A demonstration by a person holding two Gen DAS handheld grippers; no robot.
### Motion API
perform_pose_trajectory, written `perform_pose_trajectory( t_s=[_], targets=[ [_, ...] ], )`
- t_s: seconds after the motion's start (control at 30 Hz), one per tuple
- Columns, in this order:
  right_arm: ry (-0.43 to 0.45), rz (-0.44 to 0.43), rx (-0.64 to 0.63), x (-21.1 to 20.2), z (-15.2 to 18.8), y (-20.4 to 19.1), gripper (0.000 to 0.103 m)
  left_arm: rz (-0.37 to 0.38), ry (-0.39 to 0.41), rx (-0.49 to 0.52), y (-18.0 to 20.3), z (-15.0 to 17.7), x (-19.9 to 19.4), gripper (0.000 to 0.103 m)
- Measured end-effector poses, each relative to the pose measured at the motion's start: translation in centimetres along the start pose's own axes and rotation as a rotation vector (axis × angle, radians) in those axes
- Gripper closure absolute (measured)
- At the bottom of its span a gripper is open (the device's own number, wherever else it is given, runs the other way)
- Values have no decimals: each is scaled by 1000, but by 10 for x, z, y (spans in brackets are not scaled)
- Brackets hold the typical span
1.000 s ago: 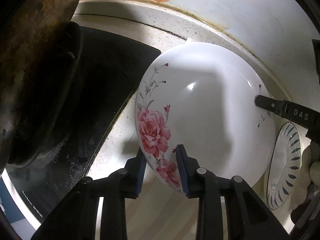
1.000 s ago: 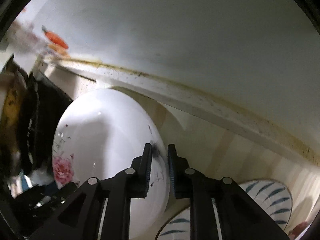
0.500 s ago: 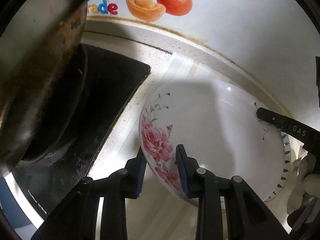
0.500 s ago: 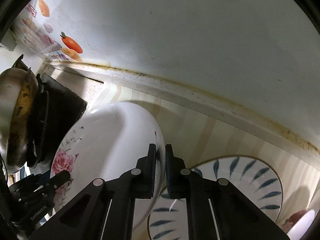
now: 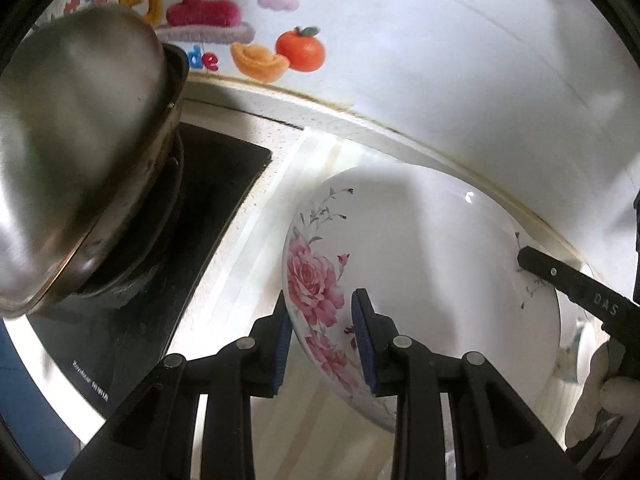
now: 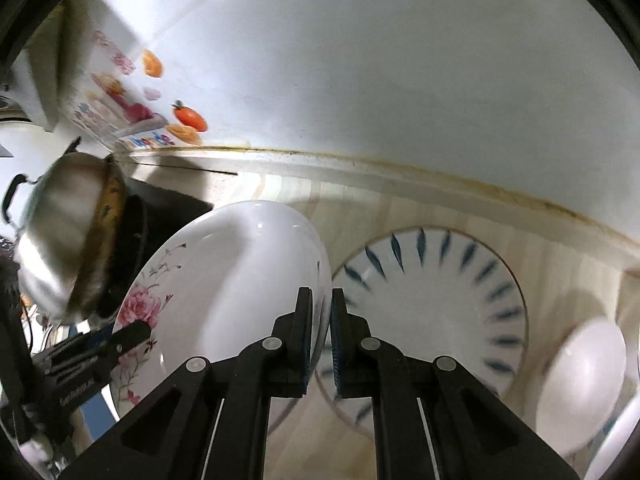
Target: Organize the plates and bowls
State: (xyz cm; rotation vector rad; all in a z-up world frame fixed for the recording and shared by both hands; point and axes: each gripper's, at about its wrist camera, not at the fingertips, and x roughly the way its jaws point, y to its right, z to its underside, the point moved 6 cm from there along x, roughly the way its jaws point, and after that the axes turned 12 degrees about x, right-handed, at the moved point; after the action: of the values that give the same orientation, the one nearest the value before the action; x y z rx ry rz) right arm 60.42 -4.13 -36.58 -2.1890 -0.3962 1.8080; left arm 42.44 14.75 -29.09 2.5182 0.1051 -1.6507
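The rose bowl (image 5: 420, 280) has been lifted off the counter (image 6: 440, 208), and it now hangs tilted between the left gripper (image 5: 322, 344) and the right gripper (image 6: 320, 340). The right gripper's jaws have tightened on the rim. The blue-leaf plate (image 6: 432, 312) ahead of the right gripper, mostly covered before, now lies in almost full view. The steel pot (image 5: 76, 148) sits lower and further from the left gripper.
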Motion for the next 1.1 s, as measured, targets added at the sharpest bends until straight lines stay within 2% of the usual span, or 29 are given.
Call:
perform_pose_trajectory(
  t_s=[0.23,0.43,0.6,0.73,0.83,0.9,1.1],
  targets=[
    [35,-29,48,-59,55,24,93,8,17,81,35,36,-33,76],
    [37,-36,105,-97,114,63,93,40,-29,115,63,77,-41,76],
    [-19,-30,144,-96,163,96,93,52,-90,144,81,109,-25,76],
    [-60,-19,181,-84,191,120,93,53,-145,161,93,127,-9,76],
    [-79,-17,198,-76,204,132,93,54,-177,175,98,134,1,76],
    [-90,-16,206,-73,212,139,93,80,-222,185,102,140,4,76],
    [-111,-18,216,-66,224,151,93,63,-263,212,110,151,16,76]
  ],
)
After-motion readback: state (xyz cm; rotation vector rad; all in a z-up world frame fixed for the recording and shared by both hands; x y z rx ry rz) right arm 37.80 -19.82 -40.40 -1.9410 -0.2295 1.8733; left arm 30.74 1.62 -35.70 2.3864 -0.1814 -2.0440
